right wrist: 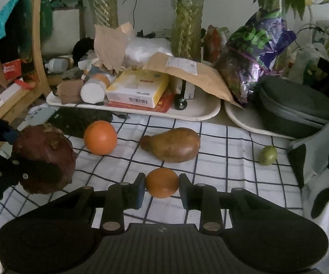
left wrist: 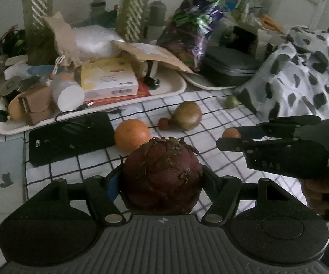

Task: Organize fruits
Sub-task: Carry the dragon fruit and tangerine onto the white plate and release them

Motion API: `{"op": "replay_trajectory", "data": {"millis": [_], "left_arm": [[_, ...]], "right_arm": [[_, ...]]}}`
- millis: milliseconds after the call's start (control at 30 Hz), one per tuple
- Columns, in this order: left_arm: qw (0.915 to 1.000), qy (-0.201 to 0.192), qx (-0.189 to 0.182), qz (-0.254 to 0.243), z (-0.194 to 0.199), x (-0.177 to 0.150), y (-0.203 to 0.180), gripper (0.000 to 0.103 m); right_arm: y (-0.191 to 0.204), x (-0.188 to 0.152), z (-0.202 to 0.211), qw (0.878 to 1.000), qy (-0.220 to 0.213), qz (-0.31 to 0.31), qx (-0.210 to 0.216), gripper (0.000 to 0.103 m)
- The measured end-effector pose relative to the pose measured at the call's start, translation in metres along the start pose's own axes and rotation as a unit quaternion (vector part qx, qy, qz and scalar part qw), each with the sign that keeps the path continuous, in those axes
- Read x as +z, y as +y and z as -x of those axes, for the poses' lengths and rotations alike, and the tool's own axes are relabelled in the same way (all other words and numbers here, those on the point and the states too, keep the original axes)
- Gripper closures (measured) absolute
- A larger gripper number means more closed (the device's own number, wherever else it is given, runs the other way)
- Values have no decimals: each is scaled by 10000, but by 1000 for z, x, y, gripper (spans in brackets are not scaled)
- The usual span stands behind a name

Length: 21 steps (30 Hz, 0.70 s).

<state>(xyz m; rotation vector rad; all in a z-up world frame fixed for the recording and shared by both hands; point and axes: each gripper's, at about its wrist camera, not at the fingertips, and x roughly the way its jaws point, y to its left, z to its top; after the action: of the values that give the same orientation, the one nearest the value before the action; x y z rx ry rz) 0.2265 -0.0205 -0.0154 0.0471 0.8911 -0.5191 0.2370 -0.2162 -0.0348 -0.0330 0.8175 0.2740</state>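
My left gripper [left wrist: 162, 182] is shut on a dark red pomegranate [left wrist: 162, 175] and holds it above the checked cloth; it shows at the left of the right wrist view [right wrist: 43, 159]. My right gripper [right wrist: 162, 188] is shut on a small orange fruit [right wrist: 162, 182], seen at the right of the left wrist view [left wrist: 231, 133]. On the cloth lie an orange [right wrist: 100, 140] [left wrist: 131, 134], a brown pear [right wrist: 172, 145] [left wrist: 187, 115], a small green fruit [right wrist: 268, 155] [left wrist: 230, 101] and a small red fruit [left wrist: 164, 123].
A white tray [left wrist: 169, 90] of boxes and bottles stands behind the fruit. A black power bank [left wrist: 71, 137] and a phone [left wrist: 4, 173] lie at the left. A spotted cloth [left wrist: 301, 73] is at the right. A dark case [right wrist: 299, 107] sits on a second tray.
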Motion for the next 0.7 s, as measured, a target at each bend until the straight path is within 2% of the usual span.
{"op": "replay_trajectory", "data": {"millis": [367,700], "left_arm": [[9996,-226,-179,36,36,-22,-21,35],[9980,-231,-534,-255,58,-52,-51,35]], "right_arm": [[8,-25,43,9999,-53,-38,120,71],[17,-42,73,9997,-103,-98,205,71]]}}
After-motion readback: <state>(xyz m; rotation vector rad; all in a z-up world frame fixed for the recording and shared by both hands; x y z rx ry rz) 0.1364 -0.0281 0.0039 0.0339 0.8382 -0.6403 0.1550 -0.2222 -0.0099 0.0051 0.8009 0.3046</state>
